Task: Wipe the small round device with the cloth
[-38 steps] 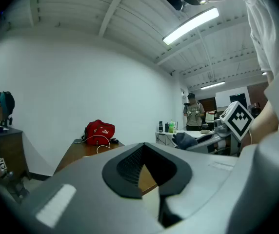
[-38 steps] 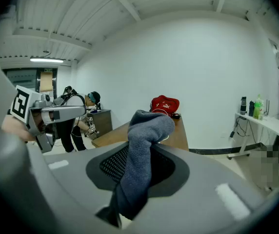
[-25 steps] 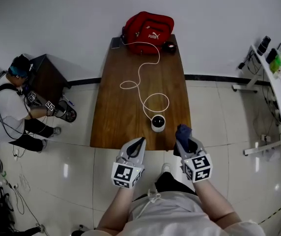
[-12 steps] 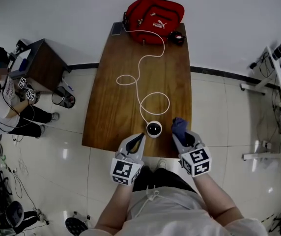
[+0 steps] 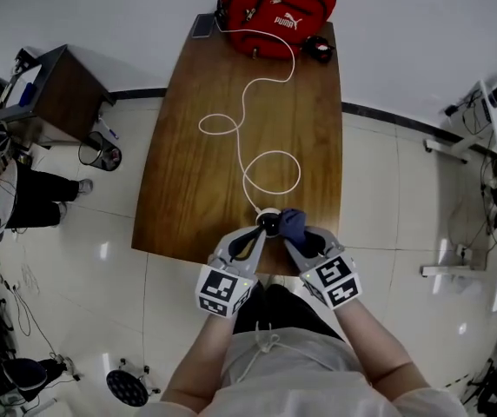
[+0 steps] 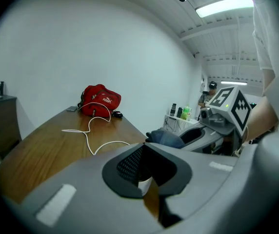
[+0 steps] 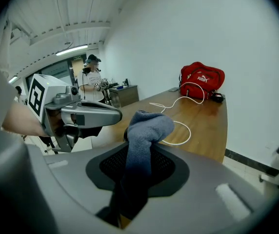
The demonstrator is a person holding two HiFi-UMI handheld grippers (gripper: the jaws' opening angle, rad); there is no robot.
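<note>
1. A wooden table [image 5: 196, 189] on a tiled floor is shown in the head view. A red bag [image 5: 276, 11] lies at its far end, well ahead of both grippers. A white cable [image 5: 248, 120] loops from the bag to the device [image 5: 268, 221].
2. The device stands by the near edge, just ahead of the left gripper [image 5: 254, 233]. The cloth [image 5: 294, 226], held in the right gripper [image 5: 302, 243], is pressed against its right side.
3. In the left gripper view, the jaws are drawn almost together on nothing. A white sliver of the device is seen through the slit.
4. In the right gripper view, the blue cloth is clenched between the jaws and bunched above them. The left gripper lies just to its left.
</note>
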